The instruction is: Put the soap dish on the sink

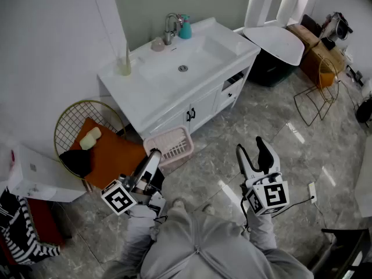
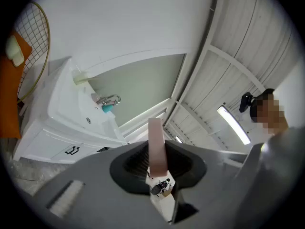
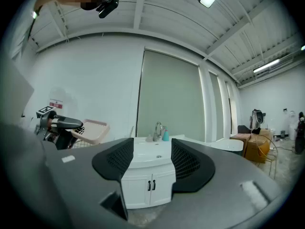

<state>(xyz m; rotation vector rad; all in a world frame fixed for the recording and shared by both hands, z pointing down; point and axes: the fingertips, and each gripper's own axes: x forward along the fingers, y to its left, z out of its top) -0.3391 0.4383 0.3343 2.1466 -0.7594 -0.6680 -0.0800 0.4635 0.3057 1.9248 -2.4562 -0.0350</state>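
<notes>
The pink slotted soap dish point(image 1: 172, 146) hangs above the floor in front of the white sink cabinet point(image 1: 224, 46). My left gripper point(image 1: 154, 154) is shut on its near rim. In the left gripper view the dish point(image 2: 156, 144) stands edge-on between the closed jaws of the left gripper point(image 2: 158, 163), with the sink point(image 2: 66, 104) off to the left. My right gripper point(image 1: 251, 147) is held level to the right, open and empty. The right gripper view shows the right gripper point(image 3: 151, 162) facing the sink point(image 3: 151, 151), with the dish point(image 3: 91, 130) at the left.
A faucet point(image 1: 170, 28), a teal bottle point(image 1: 185, 28) and a cup point(image 1: 124, 67) stand on the sink top. A gold wire basket point(image 1: 87, 112) with an orange cloth sits left of the cabinet. A white round lid point(image 1: 274, 43) and a gold wire stool point(image 1: 317, 92) are to the right.
</notes>
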